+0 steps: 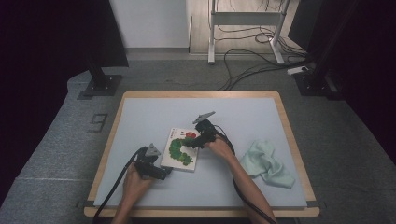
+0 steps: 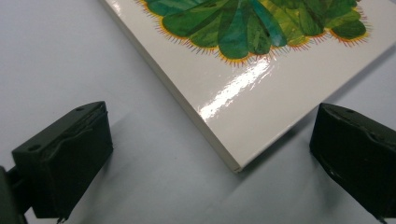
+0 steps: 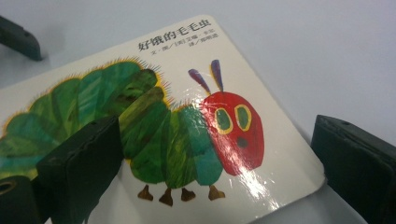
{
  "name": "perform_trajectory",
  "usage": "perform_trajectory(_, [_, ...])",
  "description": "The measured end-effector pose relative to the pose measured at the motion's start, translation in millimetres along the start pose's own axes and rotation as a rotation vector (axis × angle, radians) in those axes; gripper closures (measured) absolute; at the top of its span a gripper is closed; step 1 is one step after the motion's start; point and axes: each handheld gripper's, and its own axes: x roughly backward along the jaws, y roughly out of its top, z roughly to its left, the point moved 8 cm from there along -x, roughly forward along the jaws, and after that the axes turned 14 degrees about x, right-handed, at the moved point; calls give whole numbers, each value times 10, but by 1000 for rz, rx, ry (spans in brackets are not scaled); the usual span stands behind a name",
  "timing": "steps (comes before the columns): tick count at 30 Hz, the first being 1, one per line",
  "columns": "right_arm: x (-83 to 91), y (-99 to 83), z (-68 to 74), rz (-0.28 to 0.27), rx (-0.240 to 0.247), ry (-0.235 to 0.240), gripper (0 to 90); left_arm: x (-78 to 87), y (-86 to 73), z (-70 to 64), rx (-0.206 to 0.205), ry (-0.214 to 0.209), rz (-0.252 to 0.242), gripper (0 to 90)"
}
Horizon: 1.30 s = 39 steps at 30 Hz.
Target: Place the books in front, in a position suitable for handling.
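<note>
We read 好饿的毛毛虫 on the caterpillar book (image 3: 187,126) between our released right gripper (image 3: 219,172); left gripper (image 2: 210,158) also released, at its corner

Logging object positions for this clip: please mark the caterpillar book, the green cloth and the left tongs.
caterpillar book (image 1: 180,150), high view, middle of its front cover.
green cloth (image 1: 268,163), high view, centre of the crumpled fabric.
left tongs (image 2: 210,154), left gripper view, midway between the two black tips, both apart.
</note>
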Motion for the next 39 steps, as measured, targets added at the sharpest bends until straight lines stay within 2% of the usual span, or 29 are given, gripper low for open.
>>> perform_trajectory(15, [414, -363, 203, 0, -18, -26, 26, 5, -5, 1, -3, -6, 2, 0])
perform_trajectory(27, [691, -597, 472, 31, -43, -44, 19, 4, -5, 2, -2, -4, 2, 0])
perform_trajectory(32, [773, -688, 607, 69, -9, -78, 18, 5, -5, 2, -3, -3, 2, 0])
perform_trajectory(39, [917, -797, 771, 33, -44, -59, 21, 10, -9, 0, -2, 0, 1, 0])
